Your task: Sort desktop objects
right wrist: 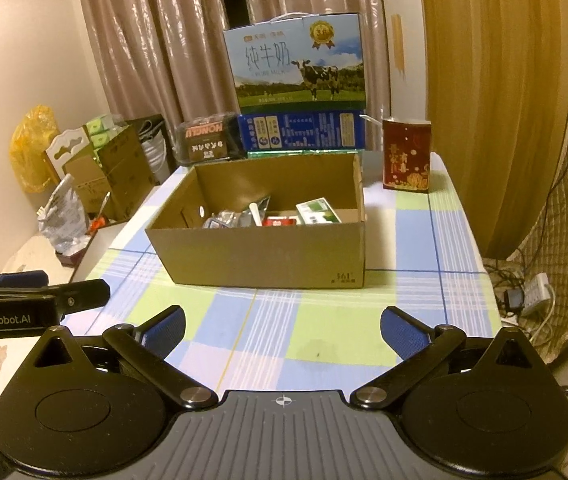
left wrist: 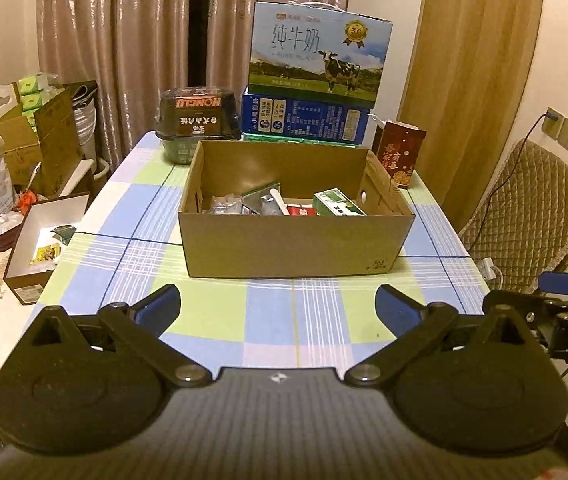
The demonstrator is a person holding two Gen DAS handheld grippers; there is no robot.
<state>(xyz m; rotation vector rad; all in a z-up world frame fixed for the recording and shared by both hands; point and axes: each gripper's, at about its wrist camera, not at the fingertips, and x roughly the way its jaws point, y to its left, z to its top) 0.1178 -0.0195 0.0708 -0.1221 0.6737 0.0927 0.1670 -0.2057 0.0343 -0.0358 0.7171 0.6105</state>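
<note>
Both grippers, the left gripper (left wrist: 278,304) and the right gripper (right wrist: 282,330), hover with jaws spread wide and hold nothing, above the near edge of the table (left wrist: 296,328). The cardboard box (left wrist: 296,240) stands ahead of them at the table's middle, apart from both, with small packets (left wrist: 268,202) inside.

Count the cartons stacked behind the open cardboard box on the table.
2, possibly more. The milk carton with the cow sits on top of the blue carton. A green edge under the blue one may be a third, mostly hidden by the cardboard box.
</note>
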